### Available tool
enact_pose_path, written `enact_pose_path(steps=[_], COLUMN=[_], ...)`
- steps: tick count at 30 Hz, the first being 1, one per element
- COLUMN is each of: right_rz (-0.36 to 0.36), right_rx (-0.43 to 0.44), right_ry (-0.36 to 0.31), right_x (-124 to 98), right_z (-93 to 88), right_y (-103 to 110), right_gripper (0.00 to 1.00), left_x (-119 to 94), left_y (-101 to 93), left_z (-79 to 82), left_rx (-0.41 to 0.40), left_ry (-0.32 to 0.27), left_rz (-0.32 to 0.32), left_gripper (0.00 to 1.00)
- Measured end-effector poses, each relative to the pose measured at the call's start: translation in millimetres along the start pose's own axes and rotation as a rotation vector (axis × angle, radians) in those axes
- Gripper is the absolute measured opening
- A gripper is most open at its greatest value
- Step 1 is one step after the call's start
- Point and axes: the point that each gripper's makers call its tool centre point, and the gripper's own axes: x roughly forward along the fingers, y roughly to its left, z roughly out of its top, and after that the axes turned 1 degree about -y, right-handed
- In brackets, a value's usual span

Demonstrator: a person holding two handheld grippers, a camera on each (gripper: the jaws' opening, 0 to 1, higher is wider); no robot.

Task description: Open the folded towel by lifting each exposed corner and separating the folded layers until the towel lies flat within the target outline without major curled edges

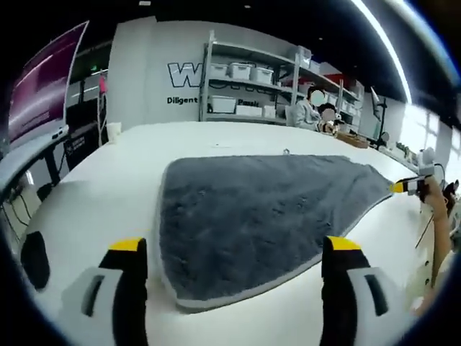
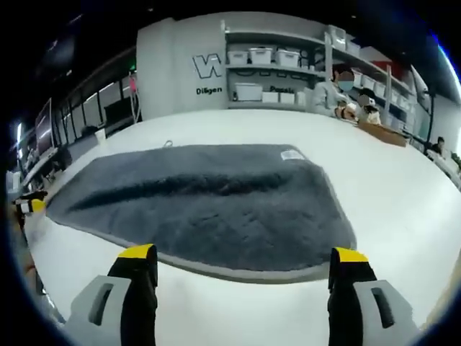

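Grey towel (image 1: 259,216) between spread claws (image 1: 234,270)

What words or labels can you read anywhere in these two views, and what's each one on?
"W": large outlined letter on the back wall; the shelving hides the rest.
"Diligen": small text beneath it, cut off by the shelving.
White tag on the grey towel: too small to read.
Bins on the shelving: no readable labels.

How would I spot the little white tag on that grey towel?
Start at the big white table, where the grey towel lies spread out. Follow its far edge to the corner nearest the shelves: the small white tag sits there, the one pale patch on dark fabric.
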Motion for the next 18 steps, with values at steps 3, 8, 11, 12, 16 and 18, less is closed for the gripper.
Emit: enact_pose_path(steps=[3,8,11,12,16,18], right_rz=[0.011,0.029,0.013,0.014,0.013,0.012], right_rx=[-0.028,-0.039,-0.055,-0.050,-0.034,-0.033], right_ry=[0.005,0.017,0.057,0.076,0.068,0.066], right_x=[10,20,32,37,40,40], right_z=[4.2,5.0,-1.4,-6.0,-8.0,-7.8], right_y=[4,8,6,5,6,6], right_gripper=[0.99,0.99,0.99,0.99,0.99,0.99], left_x=[7,16,24,31,41,44], left_y=[-9.5,-19.7,-23.9,-23.9,-23.0,-22.6], left_z=[0.5,-5.4,-5.0,-3.4,-11.1,-16.0], left_rx=[-0.005,0.006,0.000,-0.010,0.013,0.019], left_ry=[-0.001,0.029,0.025,0.020,0.060,0.080], left_rz=[-0.018,-0.036,-0.040,-0.039,-0.010,-0.006], left_gripper=[0.99,0.99,0.99,0.99,0.99,0.99])
